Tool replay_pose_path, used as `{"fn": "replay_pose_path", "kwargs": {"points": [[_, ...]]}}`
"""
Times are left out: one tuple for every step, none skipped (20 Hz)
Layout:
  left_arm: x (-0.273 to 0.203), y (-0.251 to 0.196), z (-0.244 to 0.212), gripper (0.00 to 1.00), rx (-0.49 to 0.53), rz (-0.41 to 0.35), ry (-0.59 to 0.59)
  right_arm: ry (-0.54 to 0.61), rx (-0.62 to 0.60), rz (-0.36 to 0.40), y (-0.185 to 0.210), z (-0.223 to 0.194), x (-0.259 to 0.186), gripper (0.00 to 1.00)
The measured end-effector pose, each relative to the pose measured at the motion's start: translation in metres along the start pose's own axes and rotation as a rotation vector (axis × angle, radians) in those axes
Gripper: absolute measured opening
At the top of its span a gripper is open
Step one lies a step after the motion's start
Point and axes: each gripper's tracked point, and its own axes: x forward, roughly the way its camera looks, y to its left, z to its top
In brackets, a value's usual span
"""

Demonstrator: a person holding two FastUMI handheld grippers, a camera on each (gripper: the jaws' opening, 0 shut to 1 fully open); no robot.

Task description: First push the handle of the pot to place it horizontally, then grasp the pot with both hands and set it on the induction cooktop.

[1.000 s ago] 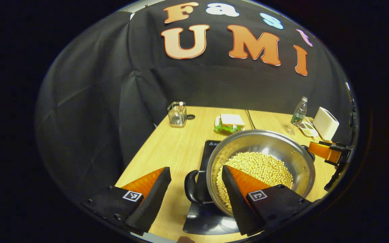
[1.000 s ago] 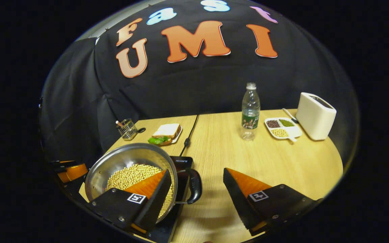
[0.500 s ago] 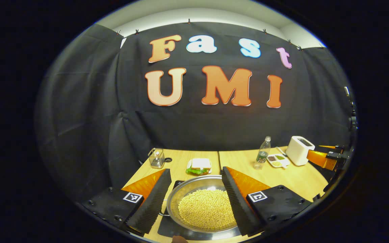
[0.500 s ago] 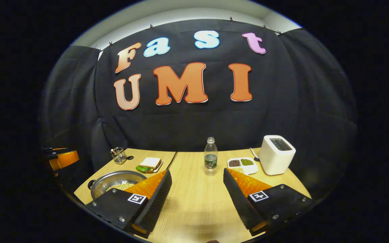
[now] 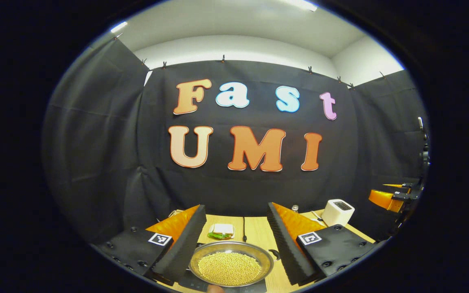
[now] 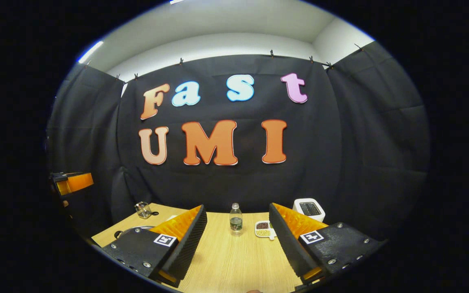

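Both hand-held grippers are held wide open, empty. Below the left hand-held gripper (image 5: 232, 240), the pot (image 5: 230, 266), bean-laden, is judged heavy, rigid, slippery; side handles are best gripped.

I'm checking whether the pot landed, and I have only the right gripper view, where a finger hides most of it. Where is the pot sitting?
Observer: In the left gripper view the pot sits on the black induction cooktop.
Operator: Is anything in it?
Observer: Yes, a layer of pale beans covers its bottom.
Operator: Is the left hand-held gripper gripping it?
Observer: No. The left hand-held gripper is open, with nothing pressed between its fingers.
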Motion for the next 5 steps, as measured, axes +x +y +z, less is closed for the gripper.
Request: {"fn": "replay_pose_path", "kwargs": {"points": [[-0.005, -0.006, 0.006, 0.96, -0.013, -0.017, -0.003, -0.029, -0.001, -0.003, -0.002, 0.011, -0.006, 0.95], [-0.009, -0.006, 0.012, 0.97, -0.022, -0.022, -0.018, -0.058, -0.003, -0.01, -0.006, 0.02, -0.011, 0.95], [-0.012, -0.006, 0.019, 0.97, -0.022, -0.021, -0.033, -0.079, -0.001, -0.019, -0.01, 0.026, -0.016, 0.95], [-0.015, -0.005, 0.022, 0.97, -0.02, -0.021, -0.041, -0.087, 0.004, -0.026, -0.011, 0.028, -0.021, 0.95], [-0.018, -0.007, 0.023, 0.97, -0.015, -0.026, -0.043, -0.085, 0.012, -0.027, -0.012, 0.027, -0.026, 1.0]]}}
